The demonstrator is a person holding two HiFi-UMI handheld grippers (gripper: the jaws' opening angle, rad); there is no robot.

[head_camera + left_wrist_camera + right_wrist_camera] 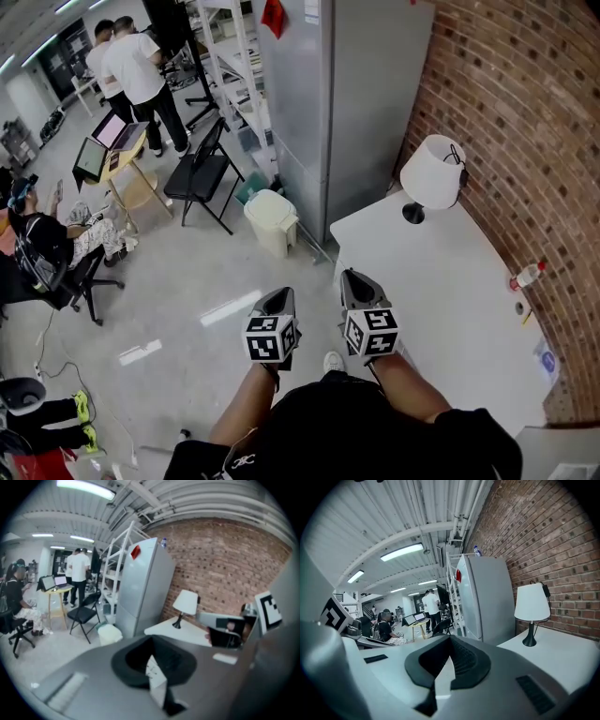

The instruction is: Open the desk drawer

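Grey left gripper (278, 298) and right gripper (356, 281), jaws together, empty; shut jaws could bump white counter (450, 291), drawer unseen.

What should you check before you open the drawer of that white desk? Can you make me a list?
1. Left gripper empty: ok, its jaws are together with nothing between them.
2. Right gripper empty: ok, its jaws are together with nothing between them.
3. Jaws open enough to take a handle: not ok, both grippers are shut.
4. Drawer found: cannot tell, no drawer or handle shows in any view.
5. Desk top bare near the grippers: ok, the lamp and the bottle stand over by the brick wall.
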